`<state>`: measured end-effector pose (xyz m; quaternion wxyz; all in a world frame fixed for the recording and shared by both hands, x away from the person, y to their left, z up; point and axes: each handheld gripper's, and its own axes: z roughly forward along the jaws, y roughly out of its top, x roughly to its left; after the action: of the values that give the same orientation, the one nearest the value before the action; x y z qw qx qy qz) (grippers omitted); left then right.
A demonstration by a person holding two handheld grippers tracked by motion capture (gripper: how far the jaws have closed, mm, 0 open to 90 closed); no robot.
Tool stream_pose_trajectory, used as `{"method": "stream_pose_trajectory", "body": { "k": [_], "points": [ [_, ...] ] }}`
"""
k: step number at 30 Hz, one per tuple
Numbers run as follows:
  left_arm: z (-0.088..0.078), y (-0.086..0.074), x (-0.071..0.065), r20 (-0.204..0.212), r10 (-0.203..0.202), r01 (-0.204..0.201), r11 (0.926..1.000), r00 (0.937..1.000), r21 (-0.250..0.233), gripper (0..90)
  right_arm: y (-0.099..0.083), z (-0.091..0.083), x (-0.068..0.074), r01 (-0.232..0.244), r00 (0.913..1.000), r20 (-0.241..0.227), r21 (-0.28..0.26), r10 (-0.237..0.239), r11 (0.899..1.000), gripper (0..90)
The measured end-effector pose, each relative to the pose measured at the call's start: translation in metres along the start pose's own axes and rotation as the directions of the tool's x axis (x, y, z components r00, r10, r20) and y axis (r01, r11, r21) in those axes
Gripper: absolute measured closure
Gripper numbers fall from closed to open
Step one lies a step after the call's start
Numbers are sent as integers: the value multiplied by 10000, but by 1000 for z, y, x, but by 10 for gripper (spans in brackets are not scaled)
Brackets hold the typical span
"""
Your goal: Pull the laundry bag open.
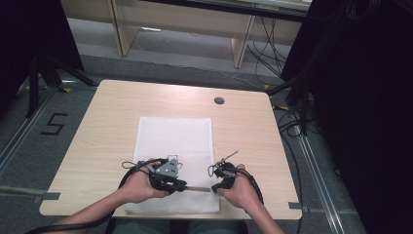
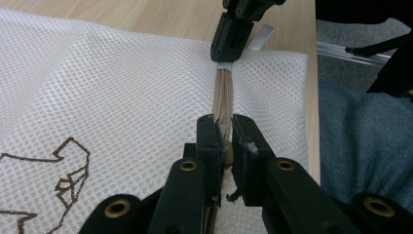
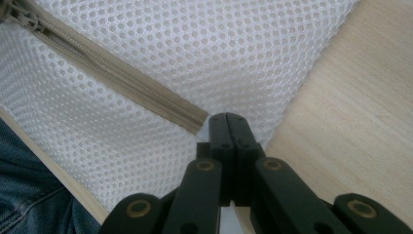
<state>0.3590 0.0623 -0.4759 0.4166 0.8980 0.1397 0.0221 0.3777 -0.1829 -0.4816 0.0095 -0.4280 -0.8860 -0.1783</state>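
Mesh laundry bag (image 1: 175, 141) lies at the desk's (image 1: 97, 141) lower centre, left hand-held gripper (image 2: 223, 131) pinching its zipper pull (image 2: 227, 151), right hand-held gripper (image 3: 228, 122) clamped on the bag's corner; a hasty tug could likely slip the pull free.

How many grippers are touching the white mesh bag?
2. The left gripper pinches the zipper pull on the white mesh bag; the right gripper clamps the bag's zipper end.

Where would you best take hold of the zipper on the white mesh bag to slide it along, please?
Probably at the small pull, which the left gripper has between its jaws, coming in level along the beige zipper. The right gripper pins the bag at the zipper's far end, so the mesh should stay taut.
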Motion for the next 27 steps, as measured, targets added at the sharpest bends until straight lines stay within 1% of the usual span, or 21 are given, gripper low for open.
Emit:
{"method": "stream_pose_trajectory", "body": {
  "k": [1, 2, 3, 4, 5, 6, 7, 8, 9, 10, 11, 12, 13, 14, 15, 16, 18, 20, 22, 23, 27],
  "points": [
    [-1, 0, 1, -35, 98, -98, 9999, 9999, 54, 820, 0, 0, 0, 3, 10000, 4, 6, -3, 10000, 900],
    [-1, 0, 1, 30, -55, 55, 10000, 10000, -64, 820, 0, 0, 0, -5, 10000, -1, 1, 5, 10000, 900],
    [-2, -1, 1, -30, 27, -28, 10000, 10000, -39, 820, 0, 0, 0, -4, 10000, -3, 19, 4, 10000, 900],
    [-3, -1, 2, -20, -33, 33, 10000, 10000, 23, 821, 0, 0, 0, 81, 10000, -25, -52, -82, 10000, 900],
    [-3, -2, 1, -6, -54, 53, 10000, 10000, -62, 820, 0, 0, 0, 87, 10000, -26, -77, -87, 9999, 900],
    [-3, -2, 1, -4, -98, 98, 9999, 10000, -46, 820, 0, 0, 0, 3, 10000, -2, -5, -3, 10000, 900],
    [-4, -3, 2, -35, 8, -8, 10000, 10000, 19, 820, 0, 0, 0, -2, 10000, 0, 1, 2, 10000, 900],
    [-4, -3, 1, 8, -134, 134, 9999, 9999, -76, 820, 0, 0, 0, -2, 10000, -8, -2, 2, 10000, 900],
    [-5, -3, 2, -49, 140, -140, 9999, 9999, 73, 820, 0, 0, 0, -1, 10000, -3, 4, 1, 10000, 900],
    [-5, -3, 2, -41, -53, 53, 10000, 10000, -5, 820, 0, 0, 0, -11, 10000, -2, -4, 11, 10000, 900],
    [-5, -3, 2, -25, -108, 108, 9999, 9999, -54, 820, 0, 0, 0, -1, 10000, -1, 0, 1, 10000, 900],
    [-6, -3, 2, -28, -56, 56, 10000, 10000, -48, 820, 0, 0, 0, -2, 10000, 1, -4, 2, 10000, 900],
    [-6, -4, 2, -22, -118, 118, 9999, 9999, -58, 821, 0, 0, 0, 5, 10000, -2, -4, -5, 10000, 900],
    [-7, -4, 2, -68, -34, 34, 10000, 10000, -27, 820, 0, 0, 0, -6, 10000, 3, -4, 6, 10000, 900],
    [-7, -5, 2, -2, -152, 152, 9998, 9999, -110, 821, 0, 0, 0, -6, 10000, -5, -6, 6, 10000, 900],
    [-7, -5, 2, -8, -144, 144, 9999, 9999, -94, 820, 0, 0, 0, -5, 10000, 4, -6, 5, 10000, 900],
    [-7, -4, 3, -24, 158, -158, 9999, 9999, -60, 820, 0, 0, 0, 9, 10000, 4, -5, -9, 10000, 900],
    [-7, -4, 2, -10, -73, 73, 9999, 10000, -87, 821, 0, 0, 0, 1, 10000, -4, -8, -1, 10000, 900],
    [-7, -4, 3, 4, 150, -150, 9999, 9999, -66, 820, 0, 0, 0, -5, 10000, 0, -9, 5, 10000, 900],
    [-7, -5, 1, -2, -57, 57, 10000, 10000, -67, 820, 0, 0, 0, 6, 10000, 9, -7, -6, 10000, 900],
    [-8, -4, 1, -26, 22, -22, 10000, 10000, -25, 821, 0, 0, 0, 3, 10000, 6, -12, -3, 10000, 900]
  ]
}}
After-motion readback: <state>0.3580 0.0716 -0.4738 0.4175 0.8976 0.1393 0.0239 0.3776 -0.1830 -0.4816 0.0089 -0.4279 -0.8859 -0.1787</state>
